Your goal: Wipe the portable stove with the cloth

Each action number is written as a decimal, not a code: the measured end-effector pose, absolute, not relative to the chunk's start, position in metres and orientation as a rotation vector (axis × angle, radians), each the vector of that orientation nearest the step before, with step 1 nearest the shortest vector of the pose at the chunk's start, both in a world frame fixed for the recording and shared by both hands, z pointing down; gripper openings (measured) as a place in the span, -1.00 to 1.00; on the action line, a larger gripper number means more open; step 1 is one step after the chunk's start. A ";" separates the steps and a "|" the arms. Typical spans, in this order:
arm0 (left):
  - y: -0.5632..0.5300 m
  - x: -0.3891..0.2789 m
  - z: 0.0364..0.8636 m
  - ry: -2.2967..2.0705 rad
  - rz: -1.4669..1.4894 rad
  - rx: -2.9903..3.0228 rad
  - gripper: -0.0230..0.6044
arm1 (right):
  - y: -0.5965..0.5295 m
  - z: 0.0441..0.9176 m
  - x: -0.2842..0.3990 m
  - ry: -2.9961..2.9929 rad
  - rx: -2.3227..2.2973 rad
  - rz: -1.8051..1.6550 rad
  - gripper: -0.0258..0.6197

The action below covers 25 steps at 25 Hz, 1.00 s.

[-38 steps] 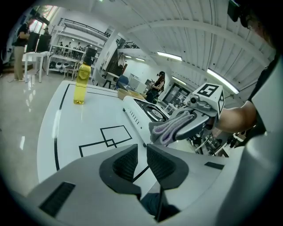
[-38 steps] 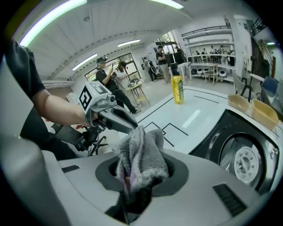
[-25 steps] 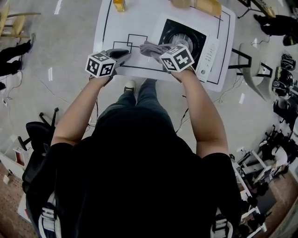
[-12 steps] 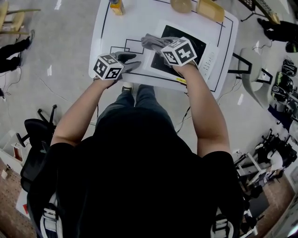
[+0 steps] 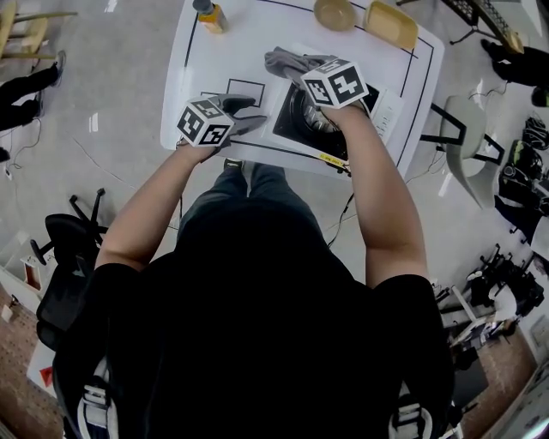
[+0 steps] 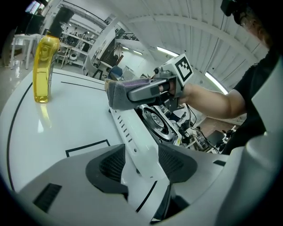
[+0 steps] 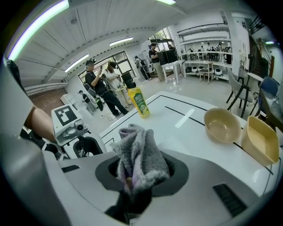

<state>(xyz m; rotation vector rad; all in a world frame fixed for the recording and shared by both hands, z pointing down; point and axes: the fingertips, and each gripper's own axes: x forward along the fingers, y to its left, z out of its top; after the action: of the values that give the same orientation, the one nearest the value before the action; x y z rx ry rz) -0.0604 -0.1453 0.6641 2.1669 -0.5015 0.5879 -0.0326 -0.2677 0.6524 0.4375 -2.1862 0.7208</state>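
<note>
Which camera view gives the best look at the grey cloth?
The right gripper view: the cloth fills the centre, pinched in the right gripper. The head view shows it small, partly hidden by that gripper; the left gripper view shows only its side.

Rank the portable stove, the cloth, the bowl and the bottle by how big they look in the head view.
1. portable stove, clearly largest
2. cloth, only partly visible
3. bowl
4. bottle, cut by the top edge and close to the bowl in apparent size, so this last pair is unsure
</note>
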 end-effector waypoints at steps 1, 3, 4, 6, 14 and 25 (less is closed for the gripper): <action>-0.147 -0.058 0.665 -0.502 0.589 2.163 -0.13 | -0.273 0.653 -0.031 -2.189 0.440 0.723 -0.57; -0.150 -0.053 0.666 -0.498 0.592 2.157 -0.11 | -0.283 0.652 -0.031 -2.195 0.449 0.720 -0.57; -0.151 -0.052 0.668 -0.498 0.594 2.155 -0.10 | -0.288 0.652 -0.030 -2.199 0.456 0.718 -0.57; -0.153 -0.049 0.670 -0.498 0.595 2.147 -0.09 | -0.298 0.652 -0.029 -2.206 0.469 0.726 -0.57; -0.161 -0.040 0.673 -0.503 0.592 2.111 -0.07 | -0.334 0.648 0.000 -2.204 0.608 0.924 -0.57; -0.164 -0.033 0.677 -0.483 0.599 2.093 -0.02 | -0.339 0.652 0.063 -2.149 0.713 1.003 -0.57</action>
<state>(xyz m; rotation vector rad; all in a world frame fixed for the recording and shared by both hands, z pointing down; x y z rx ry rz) -0.0334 -0.1641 0.6771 2.0927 -0.4826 0.5995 0.0630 -0.3391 0.6524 0.7126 -2.1493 1.0026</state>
